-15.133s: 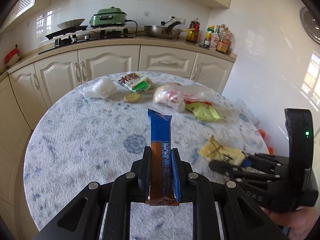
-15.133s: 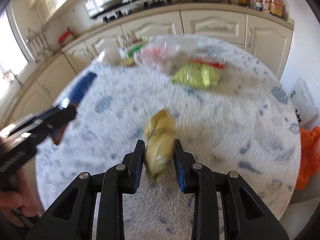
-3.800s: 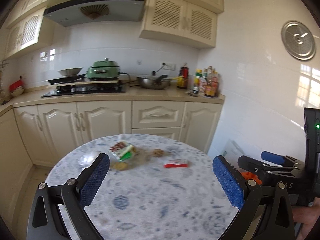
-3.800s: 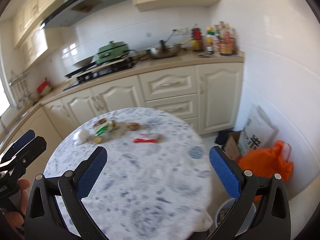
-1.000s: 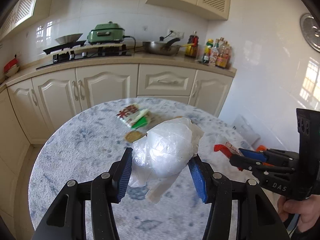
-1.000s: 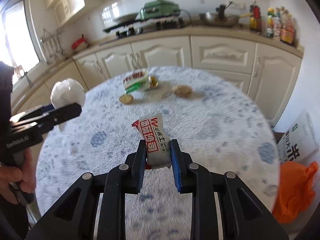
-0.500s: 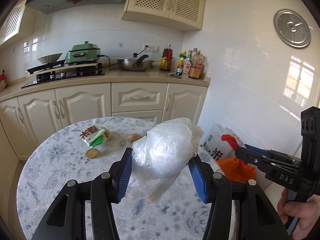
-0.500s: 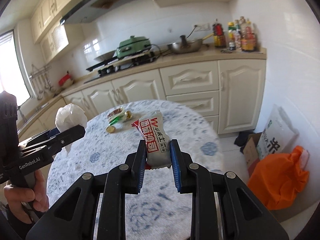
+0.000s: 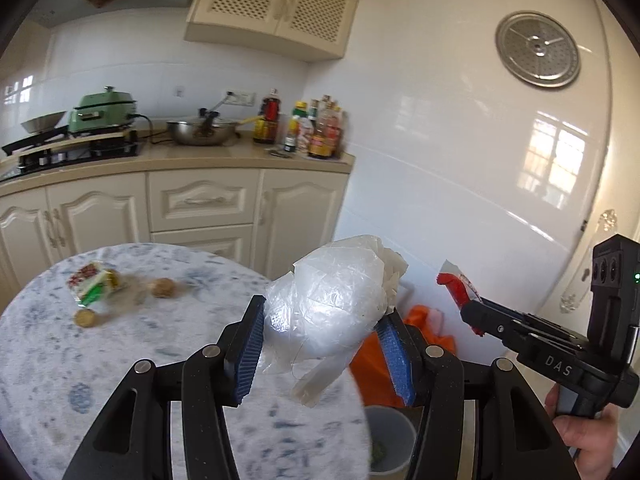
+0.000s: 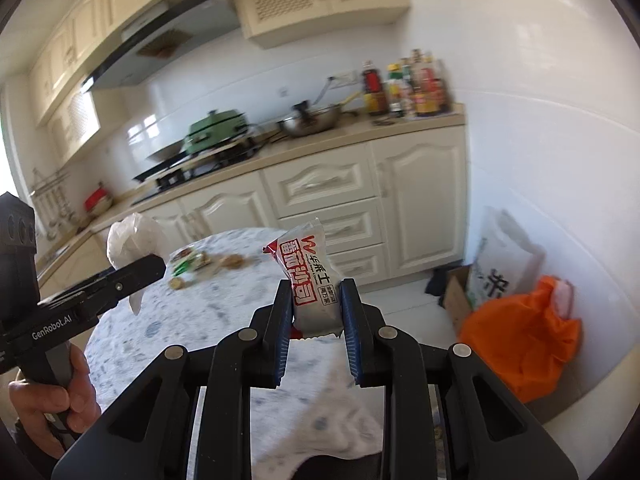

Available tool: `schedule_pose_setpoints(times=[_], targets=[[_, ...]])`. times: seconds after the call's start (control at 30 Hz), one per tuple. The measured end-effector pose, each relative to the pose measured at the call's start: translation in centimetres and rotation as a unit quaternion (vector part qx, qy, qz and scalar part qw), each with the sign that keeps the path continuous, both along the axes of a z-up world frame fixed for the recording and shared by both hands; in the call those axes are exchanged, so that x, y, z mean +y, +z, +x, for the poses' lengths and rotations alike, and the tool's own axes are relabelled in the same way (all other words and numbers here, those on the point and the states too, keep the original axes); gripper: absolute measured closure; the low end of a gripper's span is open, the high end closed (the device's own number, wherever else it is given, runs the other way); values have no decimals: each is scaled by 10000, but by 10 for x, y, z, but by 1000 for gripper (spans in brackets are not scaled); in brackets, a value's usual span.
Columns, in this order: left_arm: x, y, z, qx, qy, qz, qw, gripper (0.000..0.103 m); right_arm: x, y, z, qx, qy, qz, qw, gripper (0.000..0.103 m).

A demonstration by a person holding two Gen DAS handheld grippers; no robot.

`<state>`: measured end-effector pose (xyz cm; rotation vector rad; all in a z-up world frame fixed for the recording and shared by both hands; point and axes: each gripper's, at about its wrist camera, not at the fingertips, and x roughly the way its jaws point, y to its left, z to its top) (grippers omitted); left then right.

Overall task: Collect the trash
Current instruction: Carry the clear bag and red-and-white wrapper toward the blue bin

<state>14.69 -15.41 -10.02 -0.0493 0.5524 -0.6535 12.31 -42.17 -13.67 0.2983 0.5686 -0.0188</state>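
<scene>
Left gripper [image 9: 322, 350] is clamped on a crumpled plastic bag [image 9: 328, 312], up in the air off the table [image 9: 120, 360] edge, with a bin [image 9: 390, 440] just below. Right gripper [image 10: 316, 330] pinches a white snack wrapper [image 10: 310, 284]. Further out on the table, more wrappers [image 9: 90, 284] and crumbs.

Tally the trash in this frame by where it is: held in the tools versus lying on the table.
Held in tools: 2 (crumpled plastic bag in left tool, red-and-white wrapper in right tool)
On the table: 3 (red-green packet, two brown round bits)
Total: 5
</scene>
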Motion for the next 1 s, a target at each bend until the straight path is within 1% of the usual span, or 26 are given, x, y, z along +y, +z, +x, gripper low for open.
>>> schedule_pose_setpoints(times=[0.13, 0.27, 0.37, 0.43, 0.5, 0.6, 0.7, 0.8, 0.87, 0.93, 1.0], targets=[[-36, -12, 12, 207, -342, -22, 9992, 52, -34, -8, -16, 94, -404, 77, 9991, 79], [-75, -25, 22, 404, -692, 46, 9968, 52, -64, -23, -30, 257, -722, 144, 9970, 79], [-106, -36, 30, 501, -876, 196, 9947, 52, -84, -40, -37, 422, -952, 223, 9943, 79], [-133, -46, 34, 602, -996, 361, 9926, 52, -99, -57, -42, 549, -1115, 354, 9916, 79], [-158, -61, 39, 760, -1104, 500, 9897, 52, -113, -75, -45, 772, -1315, 404, 9875, 79], [-198, -86, 48, 983, -1296, 840, 9831, 52, -134, -102, -50, 1012, -1509, 697, 9809, 79], [-237, -117, 55, 1280, -1541, 1177, 9726, 52, -155, -133, -54, 1304, -1719, 990, 9714, 79], [-265, -142, 68, 1570, -1630, 1374, 9643, 52, -172, -160, -59, 1509, -1834, 1220, 9637, 79], [-281, -155, 78, 1710, -1678, 1449, 9600, 52, -180, -176, -58, 1649, -1882, 1310, 9593, 79], [-303, -167, 87, 1852, -1784, 1545, 9539, 52, -188, -190, -55, 1774, -1895, 1410, 9554, 78], [-319, -176, 93, 1948, -1879, 1670, 9481, 49, -192, -201, -53, 1876, -1938, 1453, 9519, 76]])
